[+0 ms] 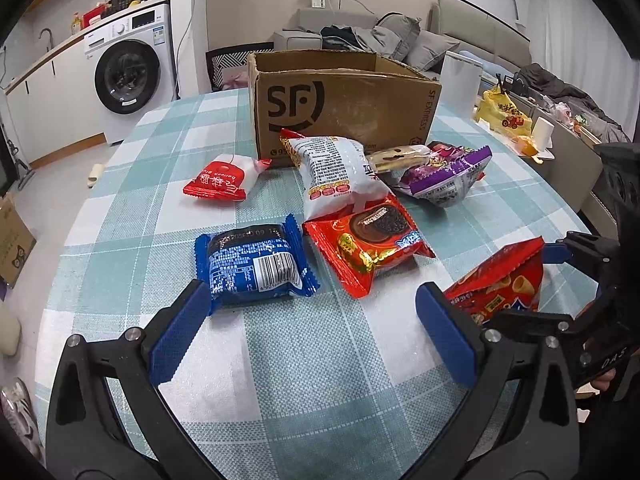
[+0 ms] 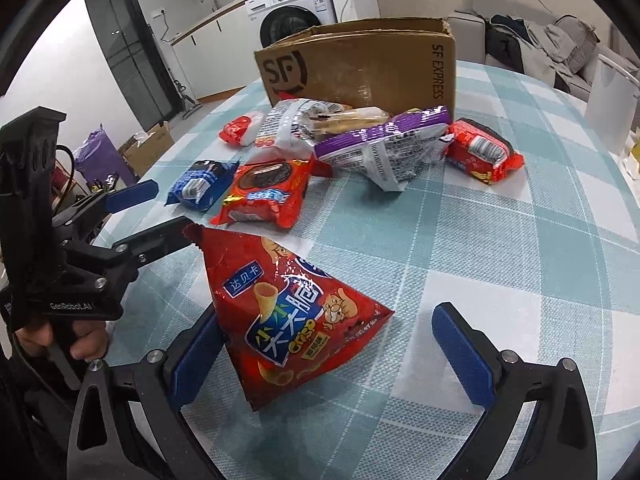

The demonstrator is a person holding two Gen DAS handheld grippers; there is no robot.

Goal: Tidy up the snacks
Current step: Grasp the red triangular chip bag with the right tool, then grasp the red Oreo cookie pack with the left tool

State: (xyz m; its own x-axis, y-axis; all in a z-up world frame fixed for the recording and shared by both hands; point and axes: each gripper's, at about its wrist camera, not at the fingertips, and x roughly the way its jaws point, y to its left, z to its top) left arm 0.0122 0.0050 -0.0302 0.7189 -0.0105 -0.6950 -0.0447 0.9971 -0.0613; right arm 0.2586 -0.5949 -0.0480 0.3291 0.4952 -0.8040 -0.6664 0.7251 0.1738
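On the left, the left gripper [image 1: 312, 320] hovers spread wide over the checked cloth of the surface [image 1: 320, 380], its left pad just touching the blue biscuit pack [image 1: 252, 262], a flat crinkly foil square. Centre, the red cookie pack [image 1: 368, 248] and white bag [image 1: 336, 168] lie before the cardboard box [image 1: 340, 104], open-topped and stiff. On the right, the right gripper [image 2: 332, 356] stands open around the red crisp bag [image 2: 296, 316], a puffed glossy pyramid resting on the surface. The step looks like the first pickup; next, closing gently on the bag, then lifting toward the box.
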